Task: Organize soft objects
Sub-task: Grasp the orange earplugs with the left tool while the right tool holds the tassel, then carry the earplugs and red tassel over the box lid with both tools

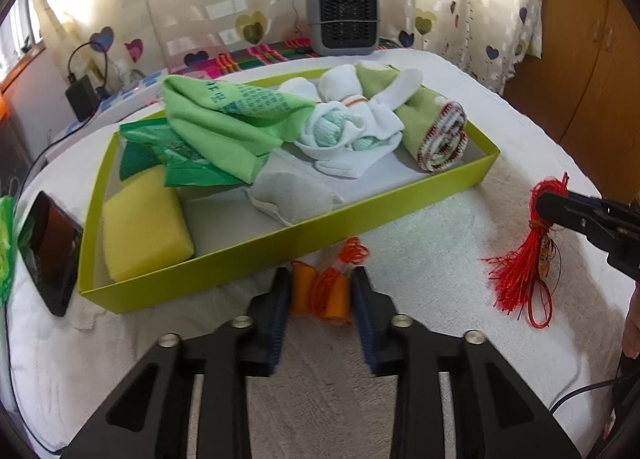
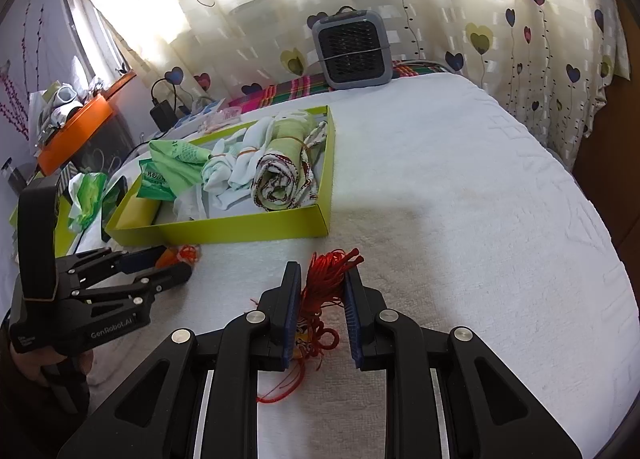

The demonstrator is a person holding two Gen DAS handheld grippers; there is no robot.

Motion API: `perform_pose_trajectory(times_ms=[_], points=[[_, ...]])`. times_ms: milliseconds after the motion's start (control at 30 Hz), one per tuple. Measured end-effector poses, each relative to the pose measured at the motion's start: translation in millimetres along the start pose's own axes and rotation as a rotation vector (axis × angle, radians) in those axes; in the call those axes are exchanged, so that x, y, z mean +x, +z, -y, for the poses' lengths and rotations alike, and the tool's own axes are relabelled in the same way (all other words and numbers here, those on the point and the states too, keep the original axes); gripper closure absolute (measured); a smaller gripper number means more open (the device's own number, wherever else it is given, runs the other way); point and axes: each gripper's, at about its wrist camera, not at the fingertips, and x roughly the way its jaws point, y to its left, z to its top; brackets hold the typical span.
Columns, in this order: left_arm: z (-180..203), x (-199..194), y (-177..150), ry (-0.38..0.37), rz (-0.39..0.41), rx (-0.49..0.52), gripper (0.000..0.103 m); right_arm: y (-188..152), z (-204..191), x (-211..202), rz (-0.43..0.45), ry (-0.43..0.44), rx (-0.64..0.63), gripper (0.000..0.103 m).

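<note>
Your left gripper [image 1: 320, 291] pinches the orange cord bundle [image 1: 328, 287] on the white towel [image 1: 400, 227], just before the green tray [image 1: 320, 219]. Your right gripper [image 2: 322, 299] is pinched on the red tassel [image 2: 326, 283], well right of it. Both pickups look made; the next move likely calls for a lift over the tray wall. Counted: two grippers, two cord pieces outside, one tray, one yellow sponge [image 1: 144, 219] inside.

Home bedroom: heart-print curtains [image 2: 500, 39], towel-covered bed [image 2: 460, 199]
</note>
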Motion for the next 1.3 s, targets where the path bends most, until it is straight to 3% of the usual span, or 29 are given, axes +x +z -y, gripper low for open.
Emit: perform_pose_trajectory(times_ms=[1300], points=[[-9.9,-35.1,-10.7,-0.023,0.074,-0.066,0.081,-0.6,-13.8,-12.1,0.042,0.028,-0.024,0.084]])
